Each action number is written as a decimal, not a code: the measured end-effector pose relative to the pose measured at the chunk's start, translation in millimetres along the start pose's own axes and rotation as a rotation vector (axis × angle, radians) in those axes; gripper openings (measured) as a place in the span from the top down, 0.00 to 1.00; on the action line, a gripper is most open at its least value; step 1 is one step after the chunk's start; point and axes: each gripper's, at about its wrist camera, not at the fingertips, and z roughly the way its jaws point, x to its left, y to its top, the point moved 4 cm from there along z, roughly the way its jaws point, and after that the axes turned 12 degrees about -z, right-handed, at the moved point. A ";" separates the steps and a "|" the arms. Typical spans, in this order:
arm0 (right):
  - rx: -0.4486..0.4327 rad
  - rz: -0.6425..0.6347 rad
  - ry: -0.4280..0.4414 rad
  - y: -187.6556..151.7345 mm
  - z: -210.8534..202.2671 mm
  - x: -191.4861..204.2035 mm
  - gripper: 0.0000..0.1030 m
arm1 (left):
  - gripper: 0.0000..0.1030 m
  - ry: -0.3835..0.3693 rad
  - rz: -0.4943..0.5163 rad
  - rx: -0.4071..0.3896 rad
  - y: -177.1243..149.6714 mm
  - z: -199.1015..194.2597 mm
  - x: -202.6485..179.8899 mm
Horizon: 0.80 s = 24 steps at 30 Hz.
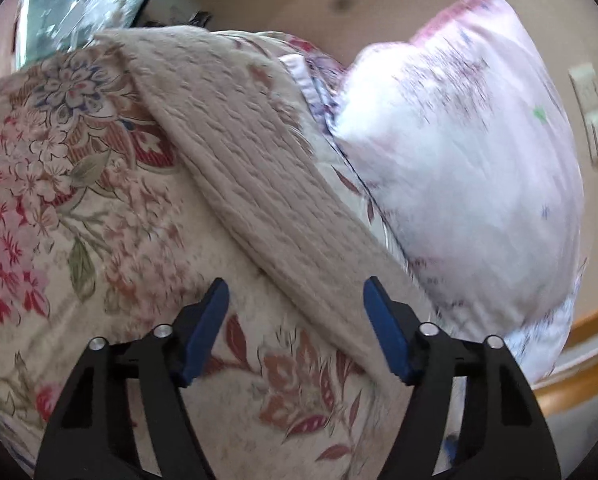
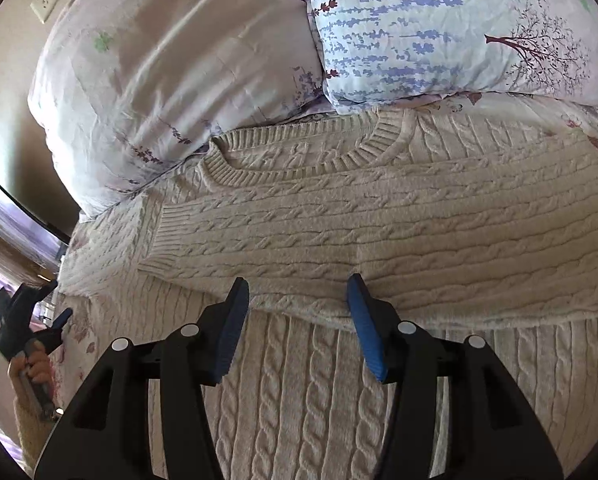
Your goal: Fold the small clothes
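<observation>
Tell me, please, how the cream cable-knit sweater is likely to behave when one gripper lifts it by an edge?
The sweater will probably droop: its sleeve already lies folded flat across the body. The thick cable knit suggests some weight, and the right gripper would likely hold without slipping.

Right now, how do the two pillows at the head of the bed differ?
The left pillow is mostly plain pale pink-white cloth with sparse small sprigs; the right pillow carries dense blue lavender-like prints and a dark tree. The right pillow overlaps the left pillow's edge. The left pillow reaches down to the cable-knit sweater's shoulder, the right pillow ends above its collar. Both lie flat, touching each other.
</observation>
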 end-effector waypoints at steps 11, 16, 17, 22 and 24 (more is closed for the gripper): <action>-0.033 -0.002 0.054 -19.1 -31.8 4.4 0.45 | 0.90 -0.041 -0.263 0.004 36.6 23.0 21.0; -0.075 -0.014 0.030 -21.8 -52.2 -4.4 0.44 | 0.93 -0.120 -0.233 -0.020 31.8 13.5 6.7; -0.081 -0.013 0.027 -21.7 -54.5 -6.3 0.43 | 0.93 -0.139 -0.216 -0.025 29.5 9.6 -0.8; -0.108 0.014 0.022 -24.3 -67.3 -18.1 0.43 | 0.94 -0.321 -0.099 0.026 -9.5 -3.3 -63.1; -0.109 0.027 0.021 -26.4 -70.0 -21.1 0.43 | 0.94 -0.387 -0.050 0.077 -36.9 1.9 -89.3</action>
